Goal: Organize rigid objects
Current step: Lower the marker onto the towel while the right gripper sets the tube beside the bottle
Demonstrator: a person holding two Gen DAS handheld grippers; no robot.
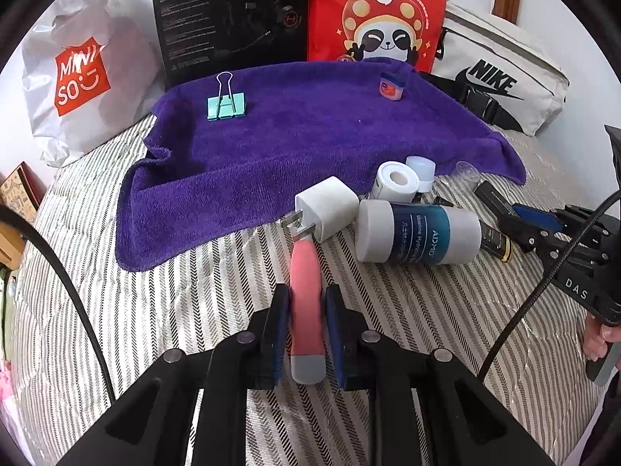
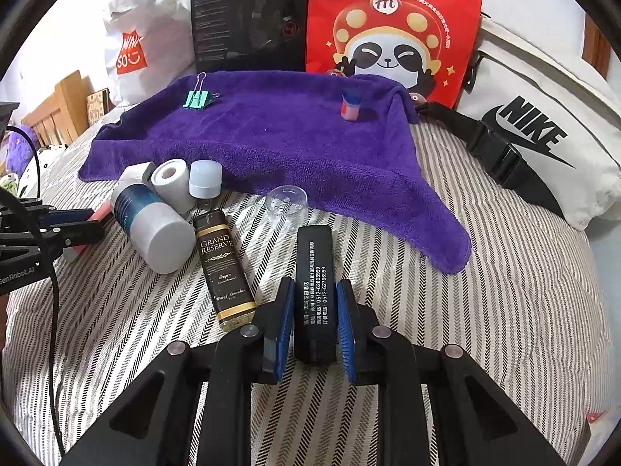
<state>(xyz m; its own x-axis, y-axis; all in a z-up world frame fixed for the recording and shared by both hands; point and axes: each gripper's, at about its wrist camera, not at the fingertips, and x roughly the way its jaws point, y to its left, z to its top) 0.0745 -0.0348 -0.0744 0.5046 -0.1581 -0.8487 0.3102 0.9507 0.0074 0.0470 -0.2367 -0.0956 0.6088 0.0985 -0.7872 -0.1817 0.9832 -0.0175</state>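
Two grippers are loaded at this moment. The left gripper (image 1: 306,334) has its fingers pinching a pink tool (image 1: 306,303) about the middle of its handle, with the metal head pointing away toward a white plug adapter (image 1: 328,207) and the grey butt end between the finger bases. The right gripper (image 2: 314,322) has its fingers closed on a black bar (image 2: 313,291) printed with white text, held across its narrow sides near the lower half.

Both items sit low over the striped bedspread (image 1: 194,310), short of the purple towel (image 1: 302,147). On that towel stand a green binder clip (image 1: 226,105) and a small pink jar (image 1: 392,86), well apart. Beside the towel's near edge lie a blue-and-white bottle (image 1: 419,233), a white tape roll (image 1: 396,182), a clear cap (image 2: 286,202) and a dark miniature bottle (image 2: 225,272).

Judgement on handling: the pink tool looks light and stiff, its handle likely slightly grippy; the mid-handle hold is sound. The black bar appears rigid and smooth-sided, so it could slip lengthwise; a central hold suits it. The cylinders will roll on the soft bedding and want gripping across the body.
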